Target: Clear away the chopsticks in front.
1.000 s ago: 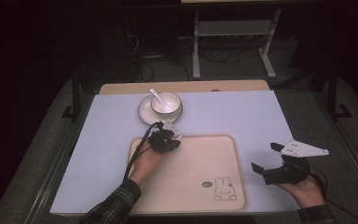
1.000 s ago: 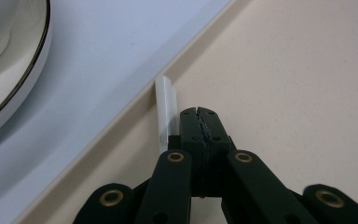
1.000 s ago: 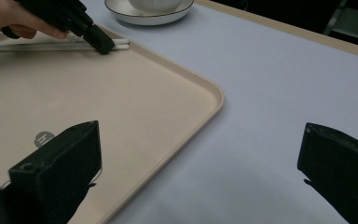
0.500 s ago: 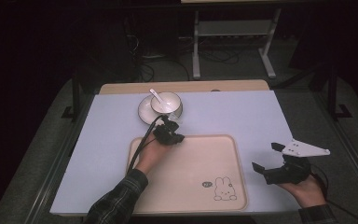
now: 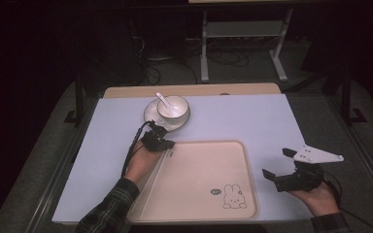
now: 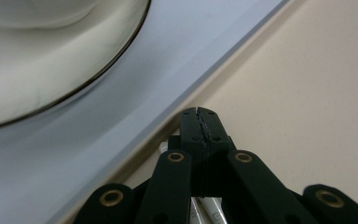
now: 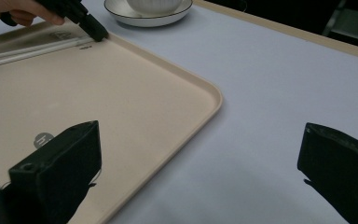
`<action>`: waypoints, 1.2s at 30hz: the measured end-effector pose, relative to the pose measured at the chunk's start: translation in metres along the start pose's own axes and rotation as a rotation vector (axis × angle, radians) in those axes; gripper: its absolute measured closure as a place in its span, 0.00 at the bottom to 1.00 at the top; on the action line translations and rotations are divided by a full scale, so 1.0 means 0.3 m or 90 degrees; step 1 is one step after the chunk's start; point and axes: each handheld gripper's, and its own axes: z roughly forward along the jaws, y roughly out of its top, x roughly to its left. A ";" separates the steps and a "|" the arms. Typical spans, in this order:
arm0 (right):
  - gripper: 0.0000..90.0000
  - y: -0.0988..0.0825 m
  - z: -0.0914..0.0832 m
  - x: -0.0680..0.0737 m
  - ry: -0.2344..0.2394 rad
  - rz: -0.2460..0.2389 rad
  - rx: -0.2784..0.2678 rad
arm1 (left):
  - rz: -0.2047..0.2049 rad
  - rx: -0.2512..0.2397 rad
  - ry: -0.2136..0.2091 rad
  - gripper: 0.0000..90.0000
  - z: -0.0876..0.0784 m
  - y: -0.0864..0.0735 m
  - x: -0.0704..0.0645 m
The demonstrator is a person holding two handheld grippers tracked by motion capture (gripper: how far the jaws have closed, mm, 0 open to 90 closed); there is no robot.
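Left side: you are holding the left tongs [image 5: 169, 143] over the far left corner of the tray [image 5: 199, 174], with your left hand [image 5: 141, 165] resting on the tray's left rim. The left gripper view is showing the jaws pressed fully together at the tips, pad against pad. Two thin pale sticks [image 6: 209, 210] are lying beneath the tongs, along the inside of the left rim. Whether the closed jaws are pinching them cannot be told; the tips are sitting at or just beside the sticks' far ends.

Just beyond the tongs, on the table [image 5: 252, 116], a saucer [image 5: 150, 115] is standing close to the tray corner. It is white and glossy, with a thin dark line round its edge. It is carrying a round white bowl [image 5: 174, 108], and a white spoon [image 5: 161, 98] is leaning out of the bowl. This crockery is the only thing crowding the left tongs.

Centre: the tray is a smooth, matt, beige rectangle with rounded corners and a low raised lip. A small rabbit drawing [image 5: 233, 196] is printed near its near right corner. The table top is a flat, pale lilac sheet with a wood-coloured strip along the far edge.

Right side: you are holding the right tongs [image 5: 277, 162] just off the tray's right edge, above bare table. Its black, blocky jaws are standing wide apart and gripping nothing. A grey three-cornered plate [image 5: 318, 155] is riding on top.
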 end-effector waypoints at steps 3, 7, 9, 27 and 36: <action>0.00 0.001 -0.002 0.001 -0.001 0.001 -0.002 | -0.003 0.002 -0.002 1.00 -0.022 -0.023 0.005; 0.00 0.000 -0.005 -0.001 -0.002 0.002 -0.004 | 0.003 0.011 -0.004 1.00 -0.053 -0.063 -0.001; 0.00 0.000 -0.005 -0.002 -0.002 0.002 -0.004 | 0.009 0.017 0.006 1.00 -0.072 -0.083 -0.002; 0.00 0.002 -0.005 0.003 0.000 -0.002 -0.003 | -0.012 -0.042 -0.023 0.93 -0.198 -0.172 0.004; 0.00 0.002 -0.004 0.005 0.002 -0.005 -0.002 | 0.024 -0.127 -0.026 0.49 -0.330 -0.207 -0.060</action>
